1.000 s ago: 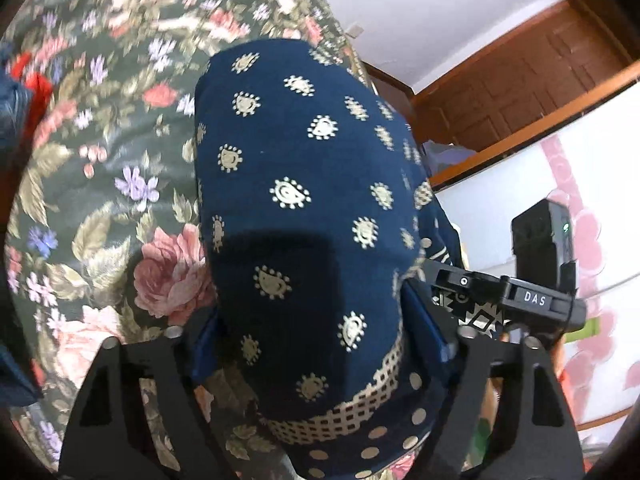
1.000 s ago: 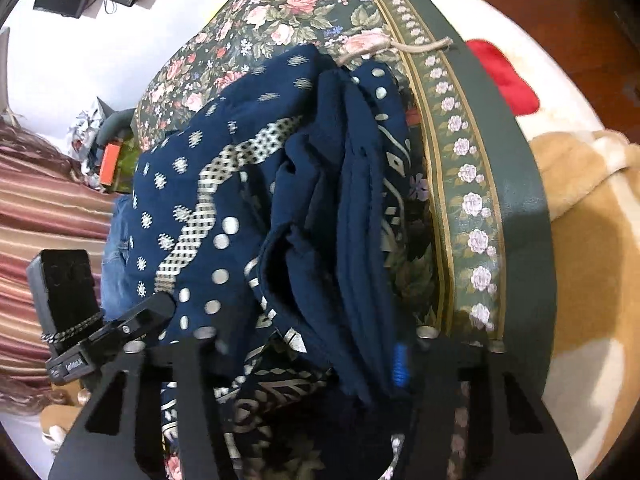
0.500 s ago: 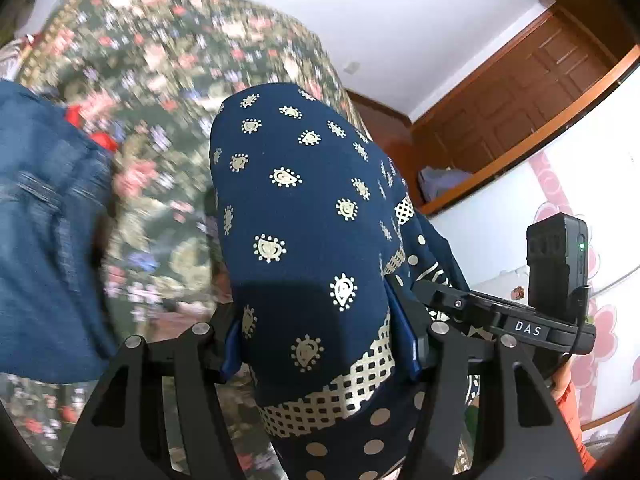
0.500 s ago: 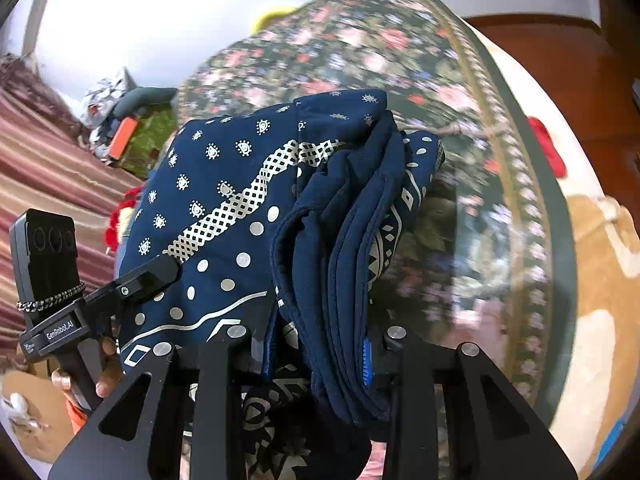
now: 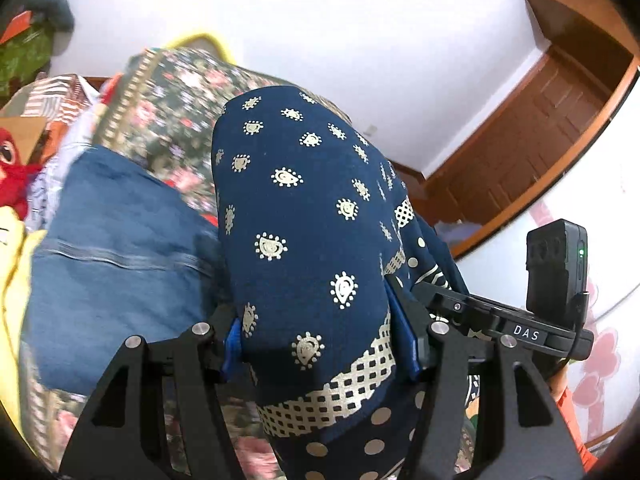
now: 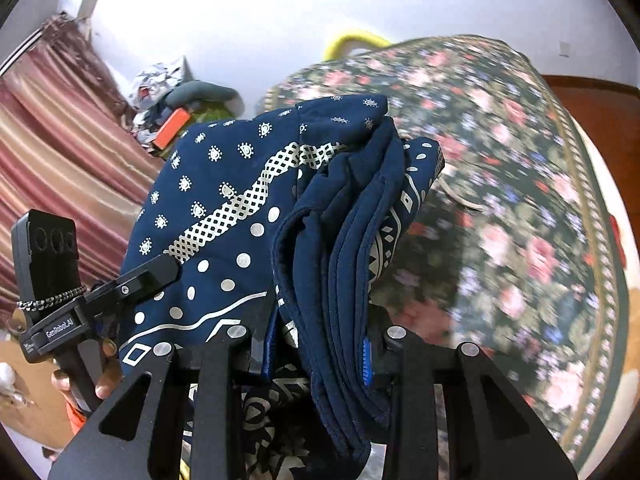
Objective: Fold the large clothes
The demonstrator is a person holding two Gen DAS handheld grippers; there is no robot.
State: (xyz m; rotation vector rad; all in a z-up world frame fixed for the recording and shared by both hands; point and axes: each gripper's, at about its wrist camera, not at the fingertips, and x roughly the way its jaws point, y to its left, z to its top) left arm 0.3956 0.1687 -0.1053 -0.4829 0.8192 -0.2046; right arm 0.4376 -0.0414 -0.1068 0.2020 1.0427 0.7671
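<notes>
— Where's the garment (image 5: 304,248) sitting for you right now?

— From my left wrist view it bulges straight up between the jaws of my left gripper (image 5: 322,344). Navy cloth with small cream teardrop prints, and a checkered cream band (image 5: 352,384) running across just below where the blue pads (image 5: 232,344) press in. The jaws are pinching the garment from both sides; the cloth fills the whole gap.

— And the other side?

— My right gripper (image 6: 318,356) is also clamped on the garment (image 6: 248,208), but on a thick stack of folded edges (image 6: 344,264). They hang down through the jaws and spill below them. The patterned face spreads away to the left of that bundle.

— Can you see both tools at once?

— Yes. In the right wrist view the left gripper (image 6: 148,276) sits against the dotted part of the cloth, hand (image 6: 100,376) on its handle. In the left wrist view the right gripper (image 5: 496,324) shows at the far edge of the cloth.

— What's underneath?

— A floral bedspread (image 6: 520,208), blurred. Blue jeans (image 5: 116,264) lie on it just left of the garment.
</notes>
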